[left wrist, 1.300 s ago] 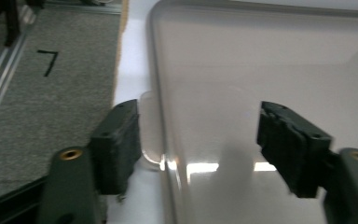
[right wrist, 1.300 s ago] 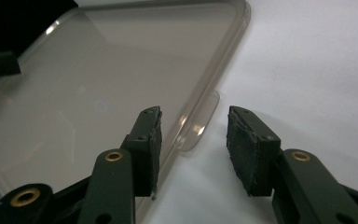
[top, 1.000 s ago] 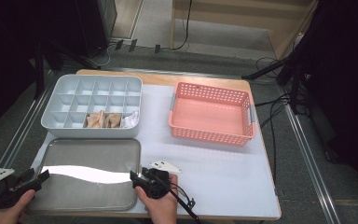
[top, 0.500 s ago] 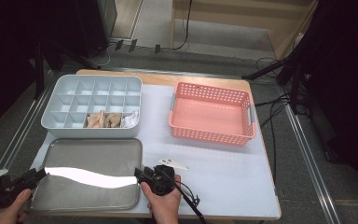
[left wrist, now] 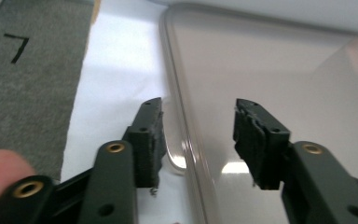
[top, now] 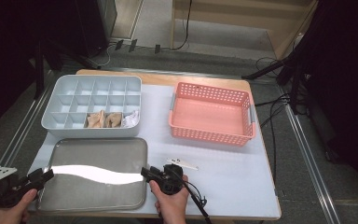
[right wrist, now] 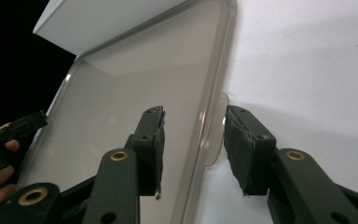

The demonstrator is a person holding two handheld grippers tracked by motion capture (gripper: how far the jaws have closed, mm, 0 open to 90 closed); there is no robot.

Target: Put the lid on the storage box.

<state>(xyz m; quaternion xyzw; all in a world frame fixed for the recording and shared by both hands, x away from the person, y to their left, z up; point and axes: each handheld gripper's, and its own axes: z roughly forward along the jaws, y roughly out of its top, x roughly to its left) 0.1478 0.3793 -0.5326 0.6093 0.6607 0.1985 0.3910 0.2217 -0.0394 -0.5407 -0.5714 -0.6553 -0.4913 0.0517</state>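
So the tray is sitting at the near left of the table, just in front of the divider box, and it's being lined up for a two-sided lift by the look of it. The left gripper is straddling the tray's left rim, jaws apart, one pad outside on the white mat and one over the tray floor. Its jaws have just been opening a bit, with the rim between them but not pinched. The right gripper is set the same way across the right rim, where a little tab sticks out; its jaws were closing a moment ago, yet a gap can be seen on both sides, so nothing is clamped.

Tips for this step: both rims should be seated deep between the pads before anything is squeezed, since that lip is thin and shiny and will probably slip out of a shallow bite. The two grips are best closed together, roughly opposite each other. The tray should then be raised level, otherwise it'll likely tilt and twist out of one side. The basket is well apart, so it's no bother.
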